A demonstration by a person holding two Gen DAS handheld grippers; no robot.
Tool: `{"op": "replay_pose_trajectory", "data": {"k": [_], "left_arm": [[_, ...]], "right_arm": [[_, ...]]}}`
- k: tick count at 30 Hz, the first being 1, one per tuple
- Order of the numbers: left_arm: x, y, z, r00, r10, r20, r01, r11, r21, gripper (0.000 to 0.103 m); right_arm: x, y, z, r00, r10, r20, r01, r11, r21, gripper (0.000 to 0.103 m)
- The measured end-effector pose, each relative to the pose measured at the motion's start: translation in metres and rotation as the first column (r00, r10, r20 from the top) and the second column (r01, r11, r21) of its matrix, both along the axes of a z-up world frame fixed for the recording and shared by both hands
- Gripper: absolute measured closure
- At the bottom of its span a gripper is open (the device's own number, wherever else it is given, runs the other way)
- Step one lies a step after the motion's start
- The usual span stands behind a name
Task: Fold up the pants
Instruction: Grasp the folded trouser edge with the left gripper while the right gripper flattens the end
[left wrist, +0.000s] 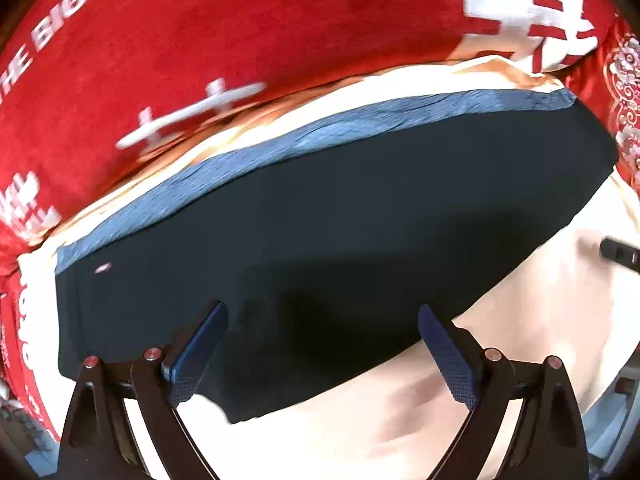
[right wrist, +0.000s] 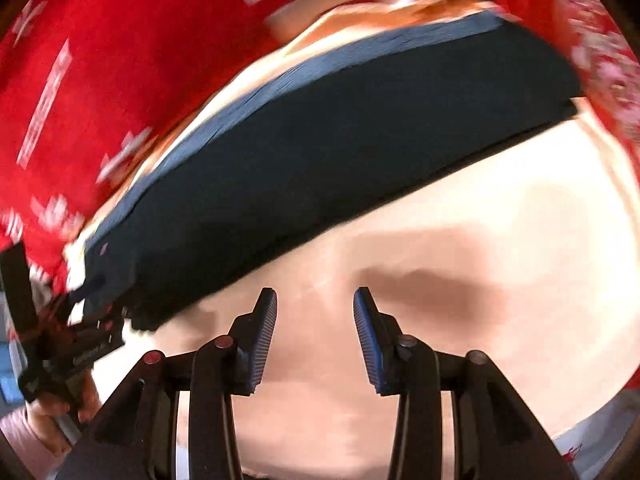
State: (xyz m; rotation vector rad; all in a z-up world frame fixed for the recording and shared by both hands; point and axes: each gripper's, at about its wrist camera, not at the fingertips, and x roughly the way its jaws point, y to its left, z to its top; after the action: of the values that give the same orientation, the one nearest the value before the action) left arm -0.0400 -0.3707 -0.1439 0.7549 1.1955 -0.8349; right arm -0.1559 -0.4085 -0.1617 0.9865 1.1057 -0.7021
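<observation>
Pants (left wrist: pixel 340 240), dark navy, lie folded into a compact slab on the cream cloth (left wrist: pixel 500 360), so folding looks nearly or wholly done. Left gripper (left wrist: pixel 322 312) and right gripper (right wrist: pixel 315 296) both hover spread, pinching nothing.

"HE BIGD" on red cloth (left wrist: pixel 240 20)

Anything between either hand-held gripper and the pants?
Nothing visible. The dark pants lie folded on the cream sheet; the left hand-held gripper and right hand-held gripper are both open and empty above them.
</observation>
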Motion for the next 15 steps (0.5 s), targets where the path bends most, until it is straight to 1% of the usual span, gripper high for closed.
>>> {"op": "replay_pose_trajectory", "data": {"k": [3, 5, 7, 8, 10, 12, 15], "left_arm": [[-0.003, -0.028, -0.007, 1.000, -0.003, 0.000, 0.003, 1.000, -0.013, 0.006], [-0.006, -0.043, -0.011, 1.000, 0.007, 0.003, -0.007, 1.000, -0.018, 0.006], [-0.010, -0.061, -0.016, 1.000, 0.023, -0.005, -0.023, 1.000, -0.021, 0.006], [-0.010, -0.068, -0.021, 0.999, 0.032, -0.010, -0.032, 0.999, -0.019, 0.006], [-0.013, -0.081, -0.029, 0.999, 0.047, -0.013, -0.047, 0.999, -0.009, 0.006], [-0.017, -0.090, -0.036, 0.998, 0.059, -0.013, -0.059, 0.998, 0.003, 0.006], [-0.018, -0.093, -0.045, 0.996, 0.088, -0.023, -0.088, 0.996, 0.015, 0.006]], "right_arm": [[-0.034, -0.045, 0.002, 0.989, -0.149, -0.016, 0.148, 0.987, -0.060, 0.059], [-0.048, -0.066, 0.003, 0.977, -0.214, -0.018, 0.211, 0.973, -0.089, 0.060], [-0.060, -0.090, 0.005, 0.963, -0.267, -0.024, 0.261, 0.954, -0.148, 0.060], [-0.070, -0.103, 0.007, 0.961, -0.276, -0.023, 0.269, 0.948, -0.168, 0.060], [-0.069, -0.122, 0.005, 0.963, -0.268, -0.013, 0.260, 0.945, -0.199, 0.060], [-0.065, -0.136, 0.001, 0.973, -0.233, -0.005, 0.226, 0.950, -0.217, 0.060], [-0.058, -0.152, -0.013, 0.985, -0.168, -0.047, 0.154, 0.962, -0.227, 0.060]]}}
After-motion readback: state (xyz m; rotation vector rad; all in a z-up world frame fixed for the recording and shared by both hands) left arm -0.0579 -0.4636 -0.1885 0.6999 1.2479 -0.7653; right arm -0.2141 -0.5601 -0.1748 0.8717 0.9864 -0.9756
